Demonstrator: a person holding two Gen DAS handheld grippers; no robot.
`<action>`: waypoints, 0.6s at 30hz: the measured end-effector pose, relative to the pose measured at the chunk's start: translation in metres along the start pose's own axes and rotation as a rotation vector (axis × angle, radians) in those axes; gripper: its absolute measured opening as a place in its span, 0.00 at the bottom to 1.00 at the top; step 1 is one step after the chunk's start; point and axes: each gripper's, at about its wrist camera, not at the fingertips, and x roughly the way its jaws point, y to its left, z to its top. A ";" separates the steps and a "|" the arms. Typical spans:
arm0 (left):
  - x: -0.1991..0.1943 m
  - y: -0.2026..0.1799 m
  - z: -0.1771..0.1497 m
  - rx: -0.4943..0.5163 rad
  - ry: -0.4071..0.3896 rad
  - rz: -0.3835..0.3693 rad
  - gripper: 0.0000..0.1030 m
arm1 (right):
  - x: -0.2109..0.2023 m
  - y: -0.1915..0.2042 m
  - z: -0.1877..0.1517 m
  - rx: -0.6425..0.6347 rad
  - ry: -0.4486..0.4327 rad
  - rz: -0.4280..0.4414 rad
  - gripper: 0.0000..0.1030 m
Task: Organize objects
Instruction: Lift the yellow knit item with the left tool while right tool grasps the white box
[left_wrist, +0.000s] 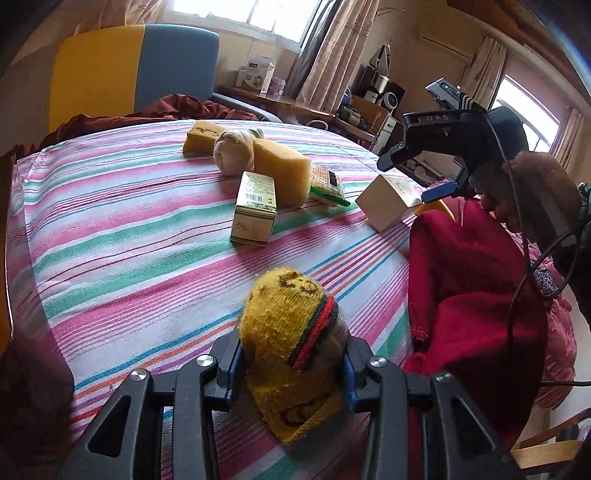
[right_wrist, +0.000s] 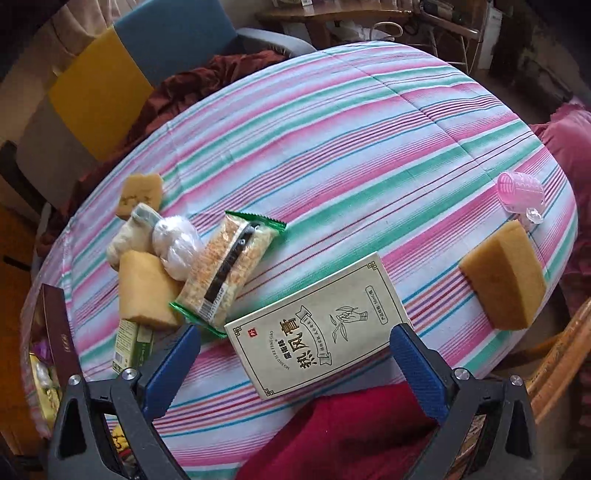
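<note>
One cream box (right_wrist: 316, 332) reads "MO SHU S.I.R.E FENG GAO".

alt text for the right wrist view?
The open right gripper hovers over a cream box with Chinese lettering, lying flat on a striped cloth. Left of it are a green-edged snack packet and sponges; at right, another sponge and a pink cup.

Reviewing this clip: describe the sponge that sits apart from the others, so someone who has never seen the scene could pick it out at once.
Start at the striped pink, green and white bedcover. In the right wrist view, follow its right edge to the ribbed pink plastic cup. Just below it lies a yellow wedge-shaped foam sponge, alone, while the other sponges crowd the pile at the left.
</note>
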 end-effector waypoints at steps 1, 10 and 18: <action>0.000 0.001 0.000 -0.003 -0.003 -0.005 0.40 | 0.002 0.002 -0.001 -0.006 0.020 -0.005 1.00; -0.001 0.005 -0.002 -0.031 -0.018 -0.037 0.40 | 0.020 -0.003 0.010 0.102 0.151 0.099 1.00; -0.002 0.007 -0.004 -0.033 -0.023 -0.046 0.40 | 0.031 -0.016 0.031 0.188 0.016 0.070 1.00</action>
